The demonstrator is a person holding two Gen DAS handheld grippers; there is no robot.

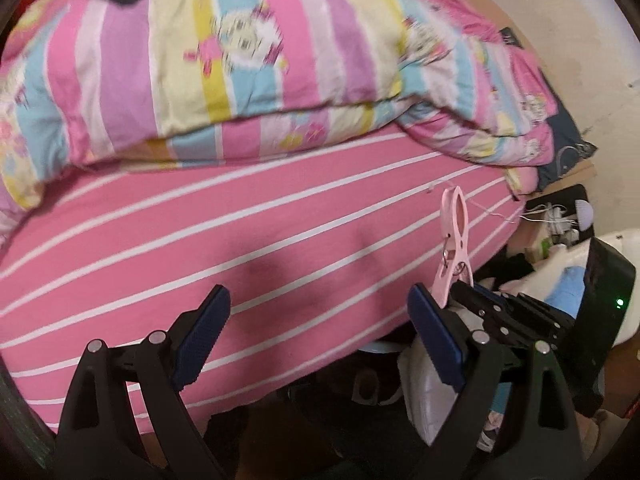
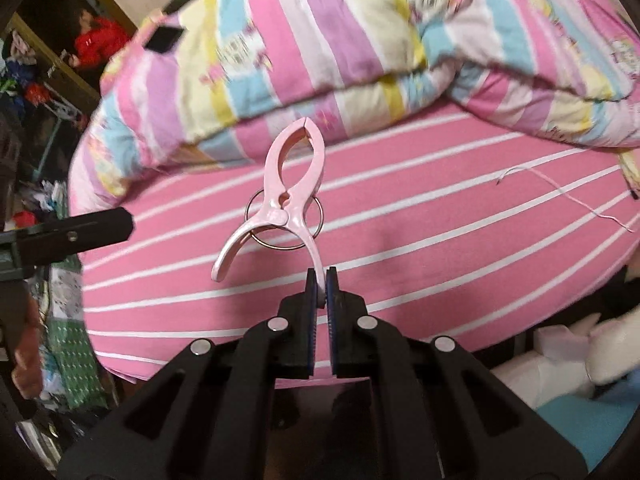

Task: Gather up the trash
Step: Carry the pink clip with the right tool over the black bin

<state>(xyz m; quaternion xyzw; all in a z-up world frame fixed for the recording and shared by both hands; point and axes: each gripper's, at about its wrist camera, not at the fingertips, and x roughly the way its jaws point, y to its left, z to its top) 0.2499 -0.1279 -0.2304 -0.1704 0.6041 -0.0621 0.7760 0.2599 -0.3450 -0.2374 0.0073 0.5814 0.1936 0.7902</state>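
- Left wrist: my left claw is hanging spread and empty above the striped bed sheet; the pink clothes peg is showing just beside it.
- Right wrist: my right claw is pinching one handle of the peg, lifting it clear of the bed; next I judge it needs carrying to a bin.

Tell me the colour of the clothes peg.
Pale pink clothes peg with a metal ring; the right wrist view shows it best.

You see a bed with a pink striped sheet, a folded quilt, a pale wall behind.
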